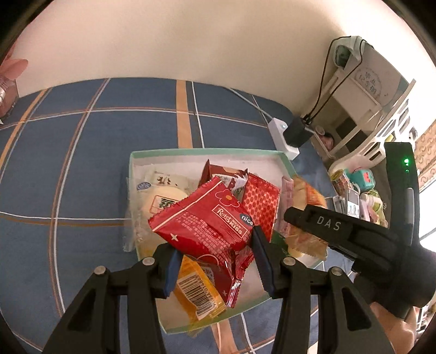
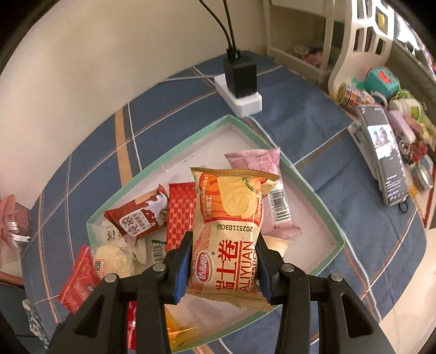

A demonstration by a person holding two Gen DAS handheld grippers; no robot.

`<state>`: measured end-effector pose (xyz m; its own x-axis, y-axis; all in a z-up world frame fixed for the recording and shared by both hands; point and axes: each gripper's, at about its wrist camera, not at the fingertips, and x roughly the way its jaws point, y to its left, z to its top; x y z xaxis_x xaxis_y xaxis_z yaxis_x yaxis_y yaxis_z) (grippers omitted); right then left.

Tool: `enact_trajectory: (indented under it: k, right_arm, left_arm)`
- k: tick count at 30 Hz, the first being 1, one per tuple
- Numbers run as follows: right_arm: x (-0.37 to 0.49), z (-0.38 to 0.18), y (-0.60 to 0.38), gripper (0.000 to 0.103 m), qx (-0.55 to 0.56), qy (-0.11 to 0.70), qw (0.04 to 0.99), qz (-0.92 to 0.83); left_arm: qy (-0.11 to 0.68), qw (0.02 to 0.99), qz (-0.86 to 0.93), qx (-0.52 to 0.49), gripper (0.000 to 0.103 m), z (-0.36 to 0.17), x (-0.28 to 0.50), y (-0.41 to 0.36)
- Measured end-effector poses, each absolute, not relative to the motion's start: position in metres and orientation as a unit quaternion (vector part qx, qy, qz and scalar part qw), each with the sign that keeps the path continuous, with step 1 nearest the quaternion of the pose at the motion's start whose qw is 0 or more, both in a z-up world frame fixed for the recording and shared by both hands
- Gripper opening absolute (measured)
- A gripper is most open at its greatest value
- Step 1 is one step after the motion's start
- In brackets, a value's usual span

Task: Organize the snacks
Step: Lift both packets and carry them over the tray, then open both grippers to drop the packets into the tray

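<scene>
Blue plaid tablecloth point(image 1: 81, 163) against a cream wall point(image 1: 190, 40); left gripper point(image 1: 215, 261) clamped on a red snack packet point(image 1: 207, 223) above the green-rimmed box point(image 1: 207, 151). Right gripper point(image 2: 223, 269) pinches an orange egg-roll packet point(image 2: 231, 217) over the same box. White power strip point(image 2: 245, 102) behind it, phone point(image 2: 387, 160) and clutter far right.

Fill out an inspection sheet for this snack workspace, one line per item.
Surface: blue plaid tablecloth.
Job's things: green-rimmed box holding mixed snack packets; red Kiss packet and yellow roll packet held above it.
Clutter: phone, tape rolls and toys at the right edge.
Grippers: left gripper shut on the red Kiss packet; right gripper shut on the yellow roll packet.
Cables: black leads from the charger on the white power strip.
Surroundings: cream wall, white shelf unit.
</scene>
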<state>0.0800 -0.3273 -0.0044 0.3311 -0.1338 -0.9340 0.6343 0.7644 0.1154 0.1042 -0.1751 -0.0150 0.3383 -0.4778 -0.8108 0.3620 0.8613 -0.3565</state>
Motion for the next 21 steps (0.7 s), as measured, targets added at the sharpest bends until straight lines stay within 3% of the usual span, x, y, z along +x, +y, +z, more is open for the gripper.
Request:
enact_trajectory:
  k: [2,4,8,12,14,16,21]
  right_arm:
    - [0.081,-0.006,-0.327,0.053,0.238,0.525,0.780,-0.242]
    - [0.082,-0.006,-0.326,0.071,0.238,0.524,0.782,-0.241]
    - [0.082,-0.005,-0.324,0.073,0.235,0.524,0.783,-0.239]
    - [0.084,-0.006,-0.320,0.084,0.230,0.530,0.782,-0.235]
    - [0.086,-0.006,-0.315,0.088,0.220,0.531,0.785,-0.230]
    - [0.088,-0.003,-0.306,0.101,0.204,0.530,0.793,-0.220]
    - [0.087,0.005,-0.280,0.103,0.168,0.521,0.814,-0.194]
  left_arm:
    - [0.519,0.813,-0.256,-0.063,0.056,-0.015,0.105,-0.173]
    - [0.516,0.816,-0.252,-0.065,0.063,-0.012,0.106,-0.170]
    - [0.513,0.819,-0.247,-0.070,0.066,-0.005,0.107,-0.162]
    - [0.506,0.839,-0.190,-0.062,0.084,0.002,0.110,-0.147]
    - [0.509,0.846,-0.149,-0.059,0.087,0.001,0.113,-0.137]
    - [0.520,0.846,-0.103,-0.050,0.092,-0.006,0.118,-0.126]
    - [0.545,0.838,-0.014,-0.010,0.093,-0.024,0.124,-0.107]
